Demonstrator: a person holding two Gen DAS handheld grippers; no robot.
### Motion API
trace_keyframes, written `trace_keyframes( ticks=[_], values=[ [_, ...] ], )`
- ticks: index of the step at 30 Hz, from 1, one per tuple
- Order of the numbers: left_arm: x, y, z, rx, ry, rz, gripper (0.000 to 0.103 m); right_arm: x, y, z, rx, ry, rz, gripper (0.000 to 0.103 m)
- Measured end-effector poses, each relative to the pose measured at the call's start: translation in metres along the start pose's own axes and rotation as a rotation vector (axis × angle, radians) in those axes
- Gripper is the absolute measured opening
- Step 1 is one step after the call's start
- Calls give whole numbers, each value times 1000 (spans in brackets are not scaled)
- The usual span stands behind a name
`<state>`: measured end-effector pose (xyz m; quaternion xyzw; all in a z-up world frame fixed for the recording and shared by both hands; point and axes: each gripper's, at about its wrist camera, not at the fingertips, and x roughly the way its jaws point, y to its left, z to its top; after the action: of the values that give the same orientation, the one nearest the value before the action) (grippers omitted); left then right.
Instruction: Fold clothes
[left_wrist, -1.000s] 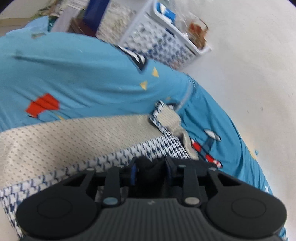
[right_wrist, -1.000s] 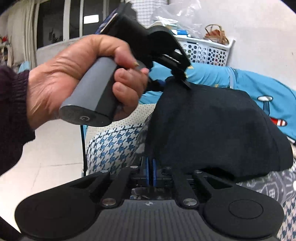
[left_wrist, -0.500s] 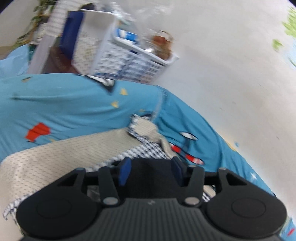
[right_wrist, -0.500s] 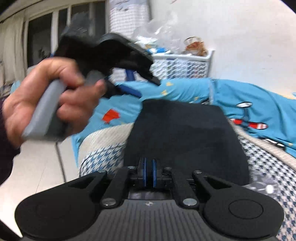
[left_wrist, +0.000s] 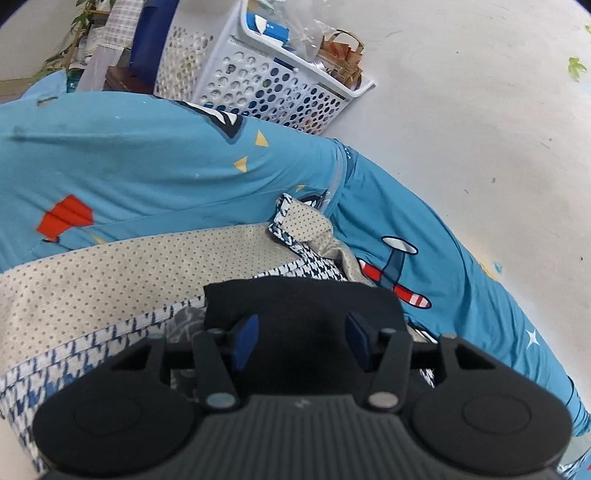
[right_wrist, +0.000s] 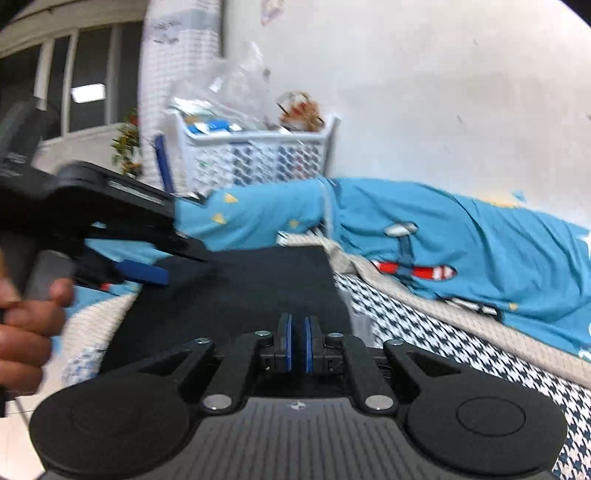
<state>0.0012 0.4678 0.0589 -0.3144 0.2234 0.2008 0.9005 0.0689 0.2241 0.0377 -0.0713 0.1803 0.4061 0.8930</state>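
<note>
Black cloth (left_wrist: 303, 306) now lies loose between the wide-apart blue pads of the left gripper (left_wrist: 302, 345); half a second ago those pads were closer together. The right gripper (right_wrist: 297, 347) has its pads nearly together with a thin gap, and whether they pinch the cloth is hard to tell. The cloth looks flat, dark and smooth, spread on the checked mat (right_wrist: 443, 332) over the blue bedsheet (left_wrist: 147, 166), near the bed's front edge. A hand (right_wrist: 26, 325) at the left is blurry and cut off.
</note>
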Motion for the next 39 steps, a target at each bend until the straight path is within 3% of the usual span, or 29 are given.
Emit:
trace_keyframes(
  ticks=[10,16,26,32,39],
  values=[
    [25,1,-5,33,2,-13,49,15,-26,-30,128,51,6,5],
    [28,-6,-13,140,-12,24,50,11,-20,-25,89,55,-4,6],
    [20,1,-7,133,-5,-5,54,-45,6,-17,-36,-2,60,6],
    [11,-9,-3,116,-14,-28,71,-44,30,-29,-90,54,132,6],
    [25,-16,-9,145,-3,28,71,-33,36,-45,-97,100,147,6]
  ],
)
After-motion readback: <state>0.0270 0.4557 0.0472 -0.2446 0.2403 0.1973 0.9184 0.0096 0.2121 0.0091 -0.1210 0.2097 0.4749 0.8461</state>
